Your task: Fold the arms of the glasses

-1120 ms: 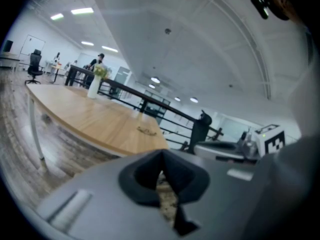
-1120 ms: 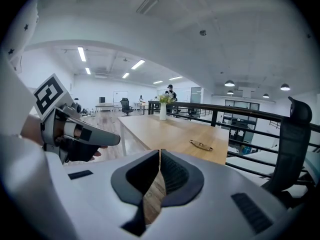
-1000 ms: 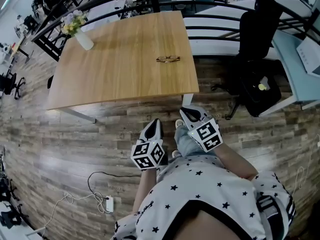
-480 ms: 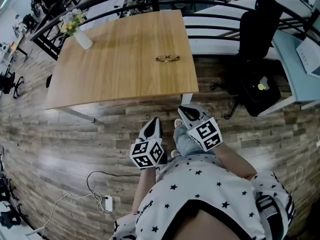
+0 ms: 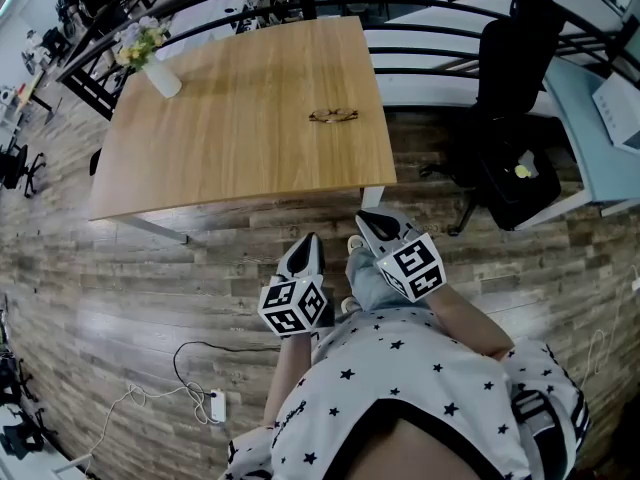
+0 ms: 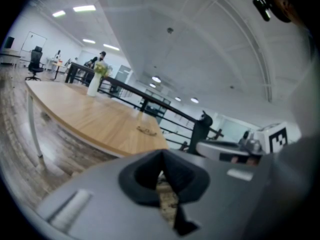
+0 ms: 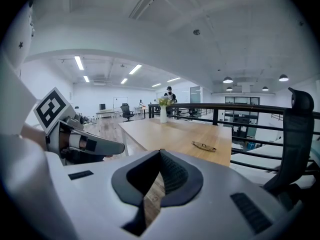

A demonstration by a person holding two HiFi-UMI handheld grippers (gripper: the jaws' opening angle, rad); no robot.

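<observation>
1. Glasses (image 5: 335,116) lie flat on the table (image 5: 230,158), on its right half close to the right edge. They are well apart from both grippers and too small to tell how the arms stand.
2. The only container on the table is a white vase (image 5: 165,78), upright at the far left corner. It holds flowers (image 5: 141,46), yellow and white.
3. Left gripper (image 5: 310,248): jaws together, nothing between them. It sits off the table, in front of its near edge over the wood floor (image 5: 120,288), tips aimed at the table.
4. Right gripper (image 5: 372,224): jaws also together and empty. It is just beside the left one, a bit closer to the table's near right corner.
5. Markings: each gripper's cube carries black-and-white square block patterns. The person's shirt (image 5: 400,388) is white with black stars, and the script on its left side is too small to read.
6. Black office chair (image 5: 512,63) stands past the table's right edge.
7. White power strip (image 5: 217,406) with its cable lies on the floor in front of the table's near edge, left of the person.
</observation>
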